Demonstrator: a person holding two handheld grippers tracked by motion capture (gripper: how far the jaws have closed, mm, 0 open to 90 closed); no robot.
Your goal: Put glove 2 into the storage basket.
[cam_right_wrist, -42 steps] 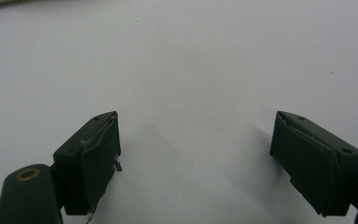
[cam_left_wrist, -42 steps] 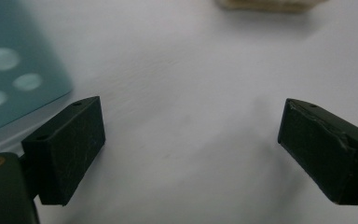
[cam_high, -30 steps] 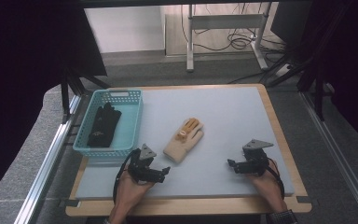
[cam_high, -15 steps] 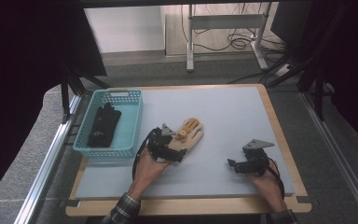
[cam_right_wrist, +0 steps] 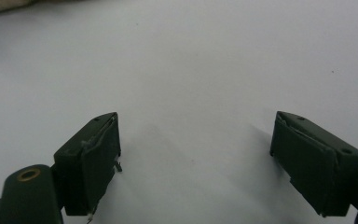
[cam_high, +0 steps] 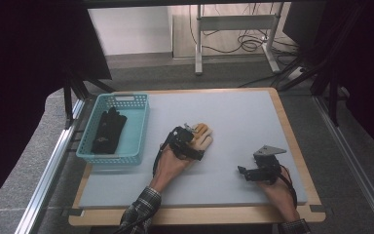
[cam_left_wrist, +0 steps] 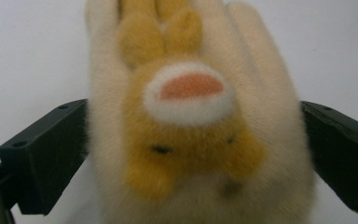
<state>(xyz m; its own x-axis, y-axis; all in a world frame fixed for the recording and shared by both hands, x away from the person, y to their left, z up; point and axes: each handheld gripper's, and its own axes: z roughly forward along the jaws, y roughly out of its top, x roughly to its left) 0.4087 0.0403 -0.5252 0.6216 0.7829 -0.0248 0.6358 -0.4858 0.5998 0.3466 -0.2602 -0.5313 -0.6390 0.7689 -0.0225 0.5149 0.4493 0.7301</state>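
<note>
The left hand-held gripper (cam_high: 191, 141) sits at the near end of a plush glove (cam_high: 200, 138) in the middle of the bench (cam_high: 233, 112). Its jaws have just been opening and stand wide apart. In the left gripper view the glove (cam_left_wrist: 191, 121) lies between the two jaws, which flank its cream sides; whether the pads (cam_left_wrist: 51, 149) touch the pile or stand just clear of it cannot be told. The glove is cream with a yellow-orange animal face and a white and pink muzzle patch, and its fingers point away from the person. The person's left hand (cam_high: 173, 163) carries this gripper, with a plaid sleeve (cam_high: 139, 214) behind it.

The right hand-held gripper (cam_high: 253, 171) rests low over the bench near the front right corner, well apart from the glove. In the right gripper view its jaws are spread wide over bare bench surface (cam_right_wrist: 191, 70), with nothing between them. A grey three-cornered plate (cam_high: 269, 151) sits on top of it.

A blue basket (cam_high: 139, 131) stands at the left edge of the bench, well apart from the plush glove. A black glove (cam_high: 108, 130) lies inside it.
</note>
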